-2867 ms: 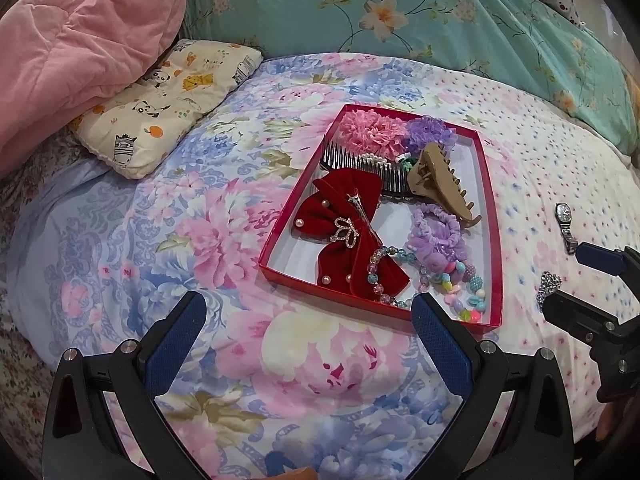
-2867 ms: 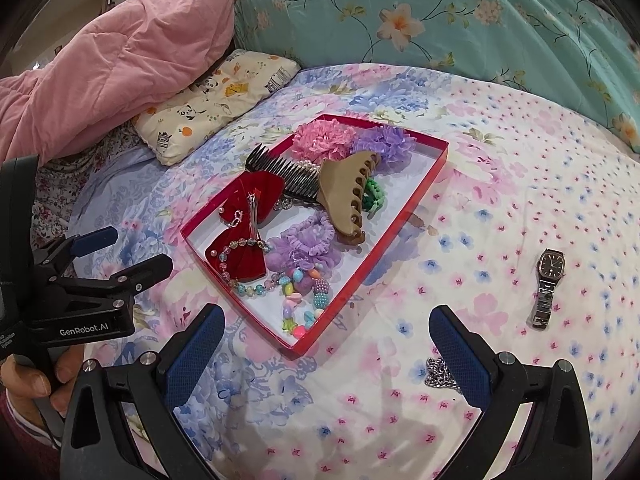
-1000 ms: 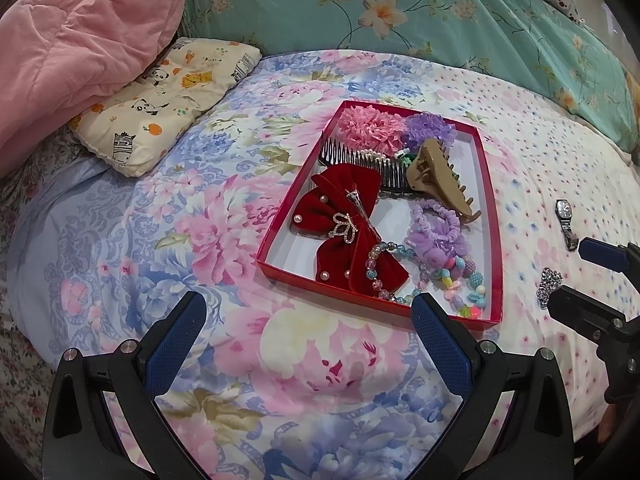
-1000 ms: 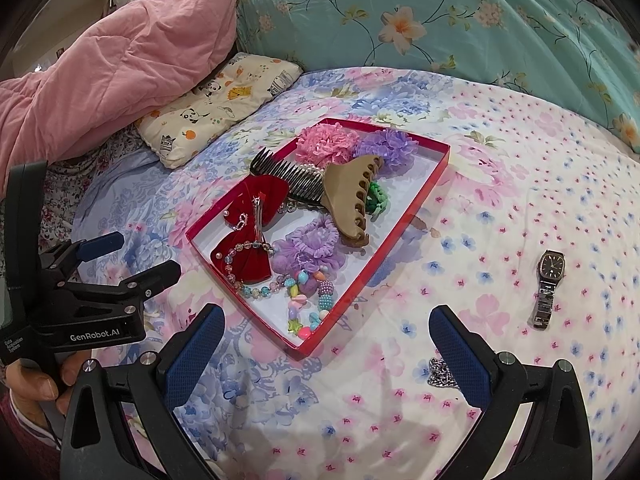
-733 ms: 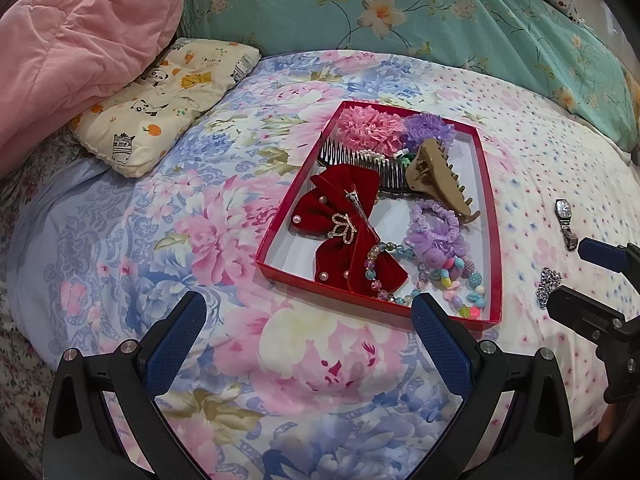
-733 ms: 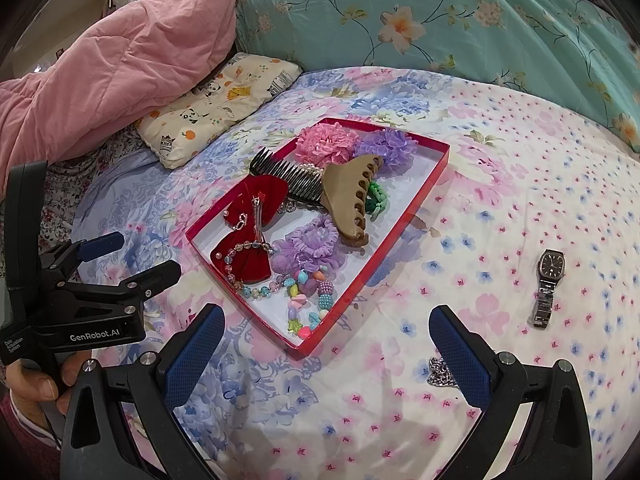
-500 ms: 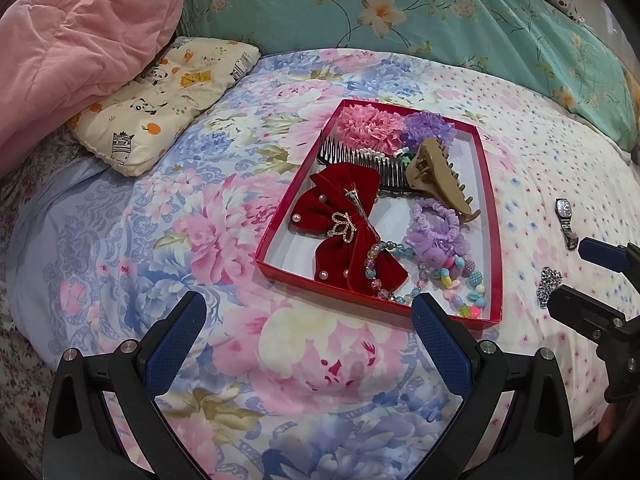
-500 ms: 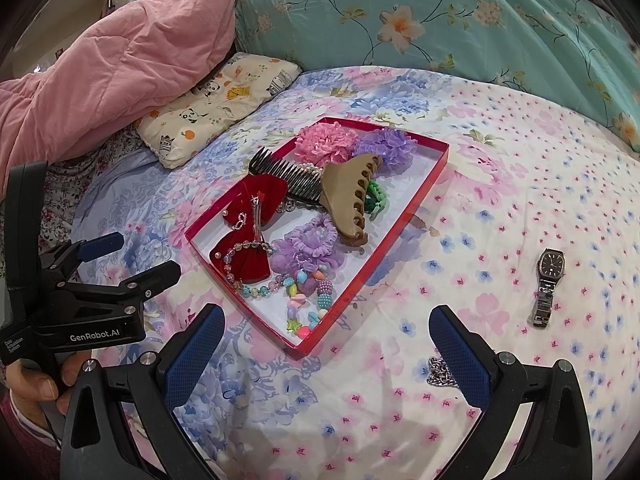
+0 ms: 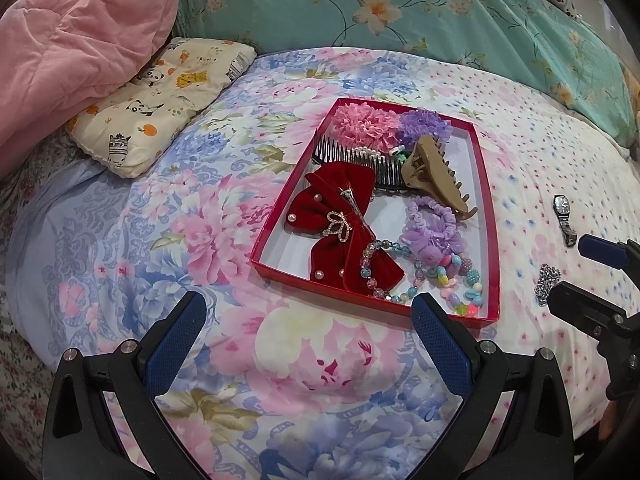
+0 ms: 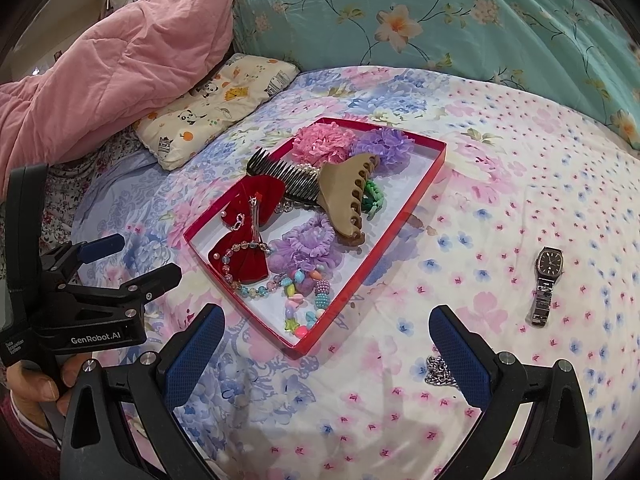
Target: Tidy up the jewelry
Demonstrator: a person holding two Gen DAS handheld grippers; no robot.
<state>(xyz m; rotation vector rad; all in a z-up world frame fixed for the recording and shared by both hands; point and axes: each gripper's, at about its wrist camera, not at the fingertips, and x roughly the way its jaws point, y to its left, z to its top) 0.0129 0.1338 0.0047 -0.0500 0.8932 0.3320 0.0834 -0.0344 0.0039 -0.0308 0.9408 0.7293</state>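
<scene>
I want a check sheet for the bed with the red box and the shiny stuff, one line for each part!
Surface: floral bedsheet, soft and uneven.
Job's things: red tray holds a red bow, a black comb, a tan claw clip, pink, purple and lilac scrunchies and bead bracelets. A wristwatch and a silver chain lie on the sheet outside the tray.
Clutter: nothing seen.
Grippers: left gripper open and empty, short of the tray; right gripper open and empty, the chain at its right finger.
Cables: nothing seen.
Surroundings: pink quilt, animal-print pillow, teal floral duvet.
</scene>
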